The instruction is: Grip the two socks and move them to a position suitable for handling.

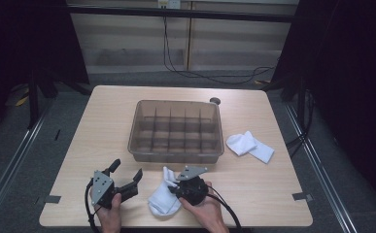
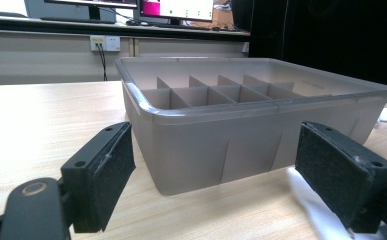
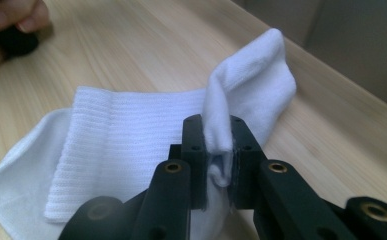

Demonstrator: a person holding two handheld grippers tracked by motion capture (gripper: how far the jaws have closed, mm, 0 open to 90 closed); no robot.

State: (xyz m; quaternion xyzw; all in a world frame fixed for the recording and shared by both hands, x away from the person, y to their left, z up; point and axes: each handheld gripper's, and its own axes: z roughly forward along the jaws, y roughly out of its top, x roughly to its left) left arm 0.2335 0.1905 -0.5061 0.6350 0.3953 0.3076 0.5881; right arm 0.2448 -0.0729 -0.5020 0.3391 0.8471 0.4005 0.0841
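A white sock (image 1: 163, 196) lies on the wooden table near its front edge, in front of the bin. My right gripper (image 1: 172, 187) is shut on it. In the right gripper view, the right gripper (image 3: 217, 135) pinches a raised fold of the sock (image 3: 131, 145) while the ribbed cuff lies flat on the table. To the left of the sock, my left gripper (image 1: 126, 171) stands open with nothing between its jaws. In the left gripper view, the left gripper (image 2: 213, 140) faces the bin's near wall, and a bit of the sock (image 2: 311, 205) shows at the lower right.
A translucent grey divided bin (image 1: 176, 156) stands mid-table; its near wall (image 2: 251, 145) is close ahead of the left gripper. A second white sock (image 1: 249, 145) lies folded to the right of the bin. A person's hand (image 3: 6, 20) shows beyond the held sock.
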